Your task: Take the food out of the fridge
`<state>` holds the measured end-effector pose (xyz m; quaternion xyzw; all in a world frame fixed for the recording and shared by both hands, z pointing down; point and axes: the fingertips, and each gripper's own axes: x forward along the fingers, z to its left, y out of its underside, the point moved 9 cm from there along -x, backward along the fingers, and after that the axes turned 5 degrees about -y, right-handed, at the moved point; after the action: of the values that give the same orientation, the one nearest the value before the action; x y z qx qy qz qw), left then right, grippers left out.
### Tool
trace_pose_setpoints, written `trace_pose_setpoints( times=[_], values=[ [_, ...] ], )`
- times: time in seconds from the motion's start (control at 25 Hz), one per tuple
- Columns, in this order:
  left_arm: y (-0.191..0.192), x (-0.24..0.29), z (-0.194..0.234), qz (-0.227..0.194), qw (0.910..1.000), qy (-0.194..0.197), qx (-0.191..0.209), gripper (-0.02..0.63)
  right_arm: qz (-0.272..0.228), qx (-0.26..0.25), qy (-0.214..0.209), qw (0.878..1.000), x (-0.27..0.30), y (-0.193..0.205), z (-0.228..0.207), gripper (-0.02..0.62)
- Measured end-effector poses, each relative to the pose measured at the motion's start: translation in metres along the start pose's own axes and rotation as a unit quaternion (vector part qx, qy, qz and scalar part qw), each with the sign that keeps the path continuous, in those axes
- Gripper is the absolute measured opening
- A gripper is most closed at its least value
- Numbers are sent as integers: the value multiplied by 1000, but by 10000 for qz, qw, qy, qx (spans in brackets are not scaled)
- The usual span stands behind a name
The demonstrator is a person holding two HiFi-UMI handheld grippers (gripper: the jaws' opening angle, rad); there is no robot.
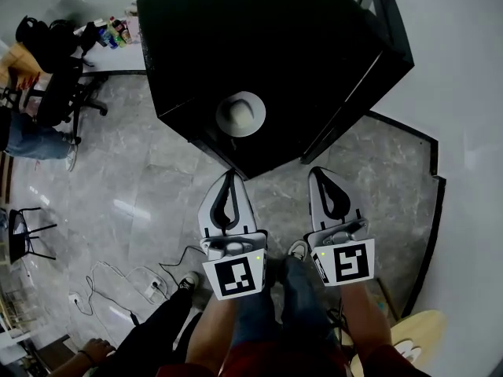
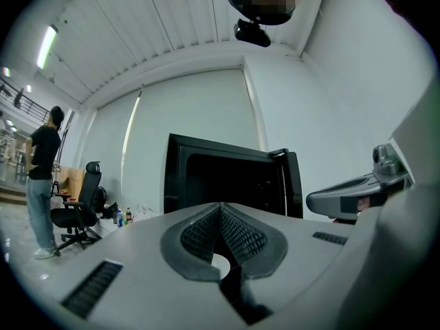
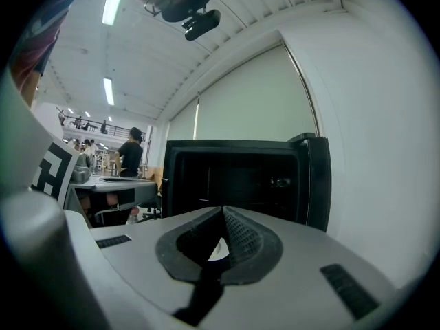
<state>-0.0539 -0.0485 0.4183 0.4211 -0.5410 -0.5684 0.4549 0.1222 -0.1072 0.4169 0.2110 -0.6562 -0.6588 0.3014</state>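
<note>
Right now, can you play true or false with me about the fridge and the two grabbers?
1. The black fridge has its door open. True.
2. The left gripper holds a bottle. False: its jaws are together with nothing in them.
3. The right gripper is shut. True.
4. The office chair is white. False: it is black.
5. The dish at the fridge is white. True.
</note>
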Motion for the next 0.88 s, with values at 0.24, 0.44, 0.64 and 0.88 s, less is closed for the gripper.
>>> trace_pose_setpoints(
  times=[0.24,0.44,0.64,0.88],
  values=[
    [34,11,2,65,10000,-1,74,14,47,30,-16,10000,18,35,-3,22],
    [60,18,4,89,9999,-28,74,12,86,85,-31,9999,27,61,-3,22],
    [85,27,8,110,9999,-38,74,14,167,113,-44,9998,37,87,0,22],
    [117,33,12,125,9999,-63,100,14,160,127,-37,9998,51,115,2,22]
  ],
)
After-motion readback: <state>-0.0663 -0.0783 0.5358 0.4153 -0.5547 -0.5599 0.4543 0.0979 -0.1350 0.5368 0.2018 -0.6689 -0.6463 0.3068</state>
